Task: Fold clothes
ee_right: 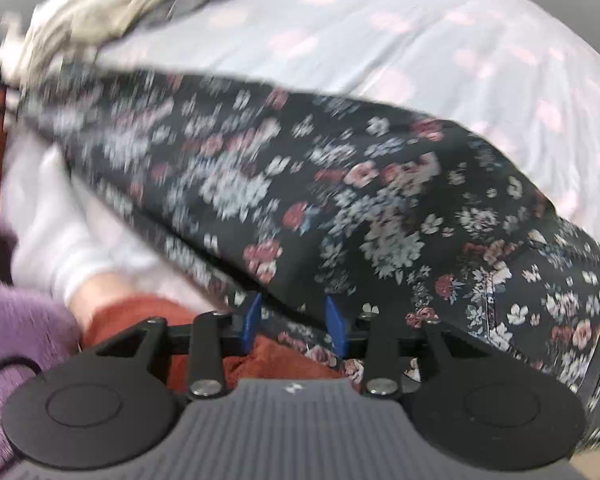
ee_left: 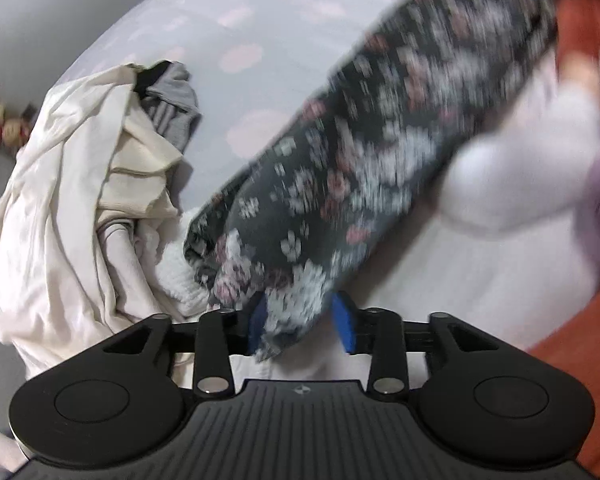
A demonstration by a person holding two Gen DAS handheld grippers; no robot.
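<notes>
Soft even light; floral garment (ee_left: 352, 184) motion-blurred; fisheye bending, dark vignette at corners.

the left gripper (ee_left: 302, 322) has its blue pads (ee_left: 256, 326) pinched onto a bunched end of the floral garment (ee_left: 364, 168). the right gripper (ee_right: 294, 326) clamps another edge of it between its blue pads (ee_right: 335, 326).

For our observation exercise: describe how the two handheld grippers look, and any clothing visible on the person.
Each gripper, left gripper and right gripper, has a ribbed black body, two round black discs, silver pivot bolts and blue jaws. A fuzzy purple sleeve shows beside the right one.
</notes>
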